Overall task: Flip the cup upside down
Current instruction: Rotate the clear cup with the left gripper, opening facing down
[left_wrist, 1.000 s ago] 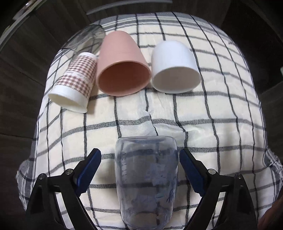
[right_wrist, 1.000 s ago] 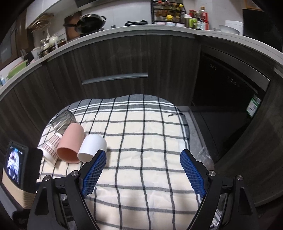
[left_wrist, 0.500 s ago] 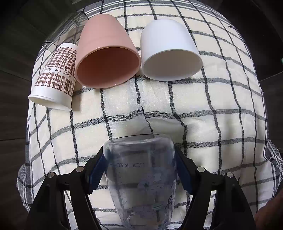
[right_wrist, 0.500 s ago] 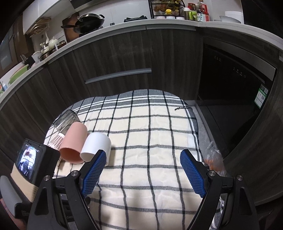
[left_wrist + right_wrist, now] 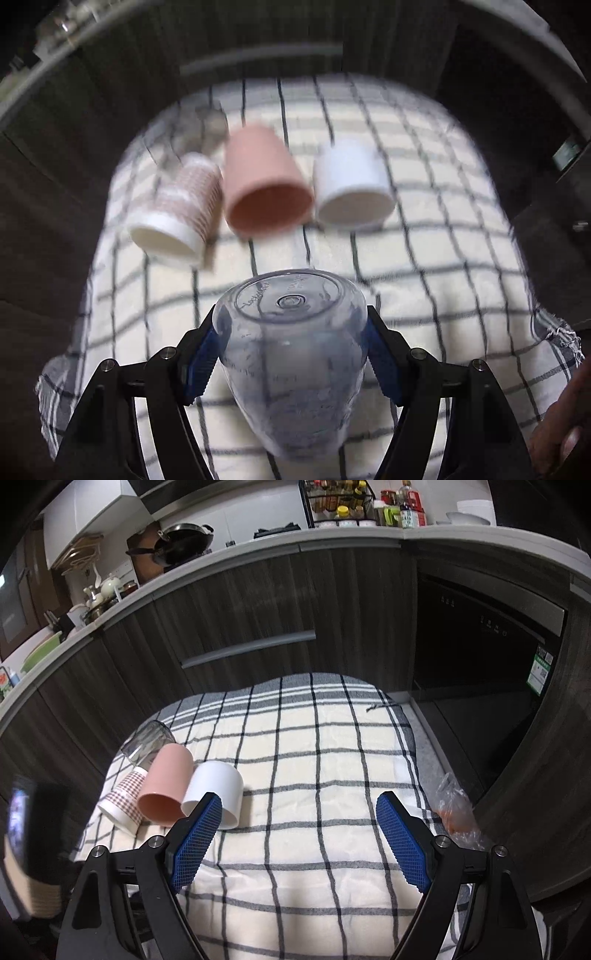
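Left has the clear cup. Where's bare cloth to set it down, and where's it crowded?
Free: the checked cloth right of the white cup, out to the plastic bag, and the near strip. Crowded: far-left corner, where glass, patterned cup, pink cup and white cup lie together.

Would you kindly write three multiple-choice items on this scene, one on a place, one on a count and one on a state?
1. Where does the pink cup lie?
A. Between the checked paper cup and the white cup
B. On the kitchen counter
C. Inside the right gripper

2. How many cups lie on their sides on the cloth?
A. Two
B. Four
C. Six

3. What is the left gripper doing?
A. Hanging open and empty
B. Closed on the clear plastic cup
C. Closed on the white cup

Answers:
1 A, the right wrist view shows it in the row with a cup on each side.
2 B, the checked, pink and white cups plus a clear glass behind them.
3 B, both blue pads press the clear cup's sides, its base facing away.
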Demonstrator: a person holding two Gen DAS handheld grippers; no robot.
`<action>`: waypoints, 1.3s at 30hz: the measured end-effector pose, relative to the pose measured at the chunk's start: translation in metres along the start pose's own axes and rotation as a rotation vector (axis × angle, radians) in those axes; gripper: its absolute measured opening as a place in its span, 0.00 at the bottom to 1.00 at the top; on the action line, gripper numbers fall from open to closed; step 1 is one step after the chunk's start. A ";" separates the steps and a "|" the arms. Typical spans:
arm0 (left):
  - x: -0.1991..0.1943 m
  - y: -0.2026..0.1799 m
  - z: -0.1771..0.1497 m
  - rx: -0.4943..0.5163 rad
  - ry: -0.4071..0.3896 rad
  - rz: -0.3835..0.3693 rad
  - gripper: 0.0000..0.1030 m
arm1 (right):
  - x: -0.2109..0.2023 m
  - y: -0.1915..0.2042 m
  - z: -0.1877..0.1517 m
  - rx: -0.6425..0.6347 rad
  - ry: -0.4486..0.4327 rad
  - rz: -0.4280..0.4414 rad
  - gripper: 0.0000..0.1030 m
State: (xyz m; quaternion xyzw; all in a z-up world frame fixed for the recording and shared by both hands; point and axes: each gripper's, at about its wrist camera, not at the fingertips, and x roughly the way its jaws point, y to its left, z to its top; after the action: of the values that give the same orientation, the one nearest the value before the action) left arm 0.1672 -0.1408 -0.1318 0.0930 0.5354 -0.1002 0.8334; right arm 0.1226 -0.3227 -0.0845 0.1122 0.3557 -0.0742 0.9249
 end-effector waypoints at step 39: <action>-0.042 0.003 -0.061 -0.013 -0.558 0.050 0.84 | -0.024 0.030 -0.020 -0.162 -0.112 -0.056 0.83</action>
State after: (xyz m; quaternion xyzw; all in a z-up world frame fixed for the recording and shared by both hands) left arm 0.0979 -0.1189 -0.1178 0.0697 0.2833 -0.0979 0.9515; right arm 0.0987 -0.2868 -0.0778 0.0229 0.3113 -0.0774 0.9469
